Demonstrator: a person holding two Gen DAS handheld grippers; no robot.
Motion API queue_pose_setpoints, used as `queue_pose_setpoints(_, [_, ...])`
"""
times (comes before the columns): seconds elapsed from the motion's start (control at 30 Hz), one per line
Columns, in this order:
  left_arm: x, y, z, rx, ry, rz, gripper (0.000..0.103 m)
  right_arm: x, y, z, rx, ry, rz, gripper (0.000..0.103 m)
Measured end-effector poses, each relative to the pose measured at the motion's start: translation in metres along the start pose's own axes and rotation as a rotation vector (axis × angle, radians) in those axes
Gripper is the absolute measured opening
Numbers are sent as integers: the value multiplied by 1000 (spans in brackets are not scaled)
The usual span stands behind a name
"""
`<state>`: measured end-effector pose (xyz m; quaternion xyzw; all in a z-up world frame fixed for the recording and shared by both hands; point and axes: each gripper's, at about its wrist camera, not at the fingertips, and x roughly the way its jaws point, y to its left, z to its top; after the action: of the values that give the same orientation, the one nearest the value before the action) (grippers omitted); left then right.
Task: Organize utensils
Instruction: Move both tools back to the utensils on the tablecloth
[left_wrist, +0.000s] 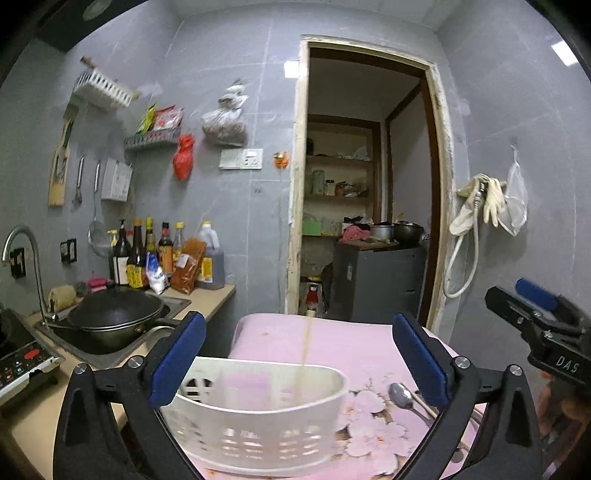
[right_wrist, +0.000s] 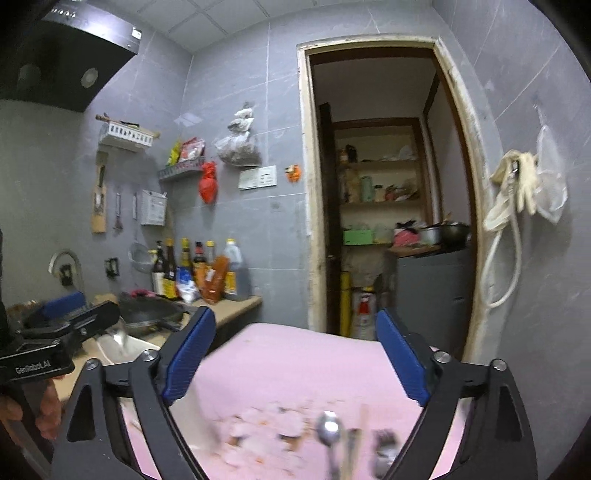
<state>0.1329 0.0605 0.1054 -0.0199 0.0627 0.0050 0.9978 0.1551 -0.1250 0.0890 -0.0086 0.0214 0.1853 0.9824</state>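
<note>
Both your left hand-held gripper (left_wrist: 297, 363) and right hand-held gripper (right_wrist: 295, 360) gape wide, empty, above the pink bench (left_wrist: 351, 350); the white slotted basket (left_wrist: 258, 424) sits near its edge, a blurred chopstick (left_wrist: 306, 354) upright inside.

We see grey tiled walls (left_wrist: 258, 92), an open doorway (left_wrist: 365, 177) onto pantry shelves (left_wrist: 340, 158), and a beige counter (left_wrist: 218, 295) on the left.

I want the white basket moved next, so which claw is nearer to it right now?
Left. The left claw stands open right over the white basket; the right claw hangs off to its right, above the pink table.
</note>
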Motion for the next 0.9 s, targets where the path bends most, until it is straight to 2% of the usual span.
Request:
queue_pose_setpoints(0.1, [1,-18,-7,27,-5,-11,100,-12,-13,-4,-23,-7,-45,103])
queue_pose_setpoints(0.33, [12,-58,-25,70,38,-59,100,-30,-49,-22,-56,23,-124,103])
queue_pose_setpoints(0.5, [25,-81,-41,106,108,-97,100,-30,-72,-35,-61,86,-140,103])
queue_pose_setpoints(0.67, [49,-98,-62,121,221,-131,100,-19,-94,-53,-48,196,-161,103])
queue_pose_setpoints(0.77, [64,-109,-76,153,302,-138,100,-9,-104,-63,-45,270,-167,98])
queue_pose_setpoints(0.9, [85,-119,-86,182,400,-147,99,8,-112,-79,-46,389,-154,84])
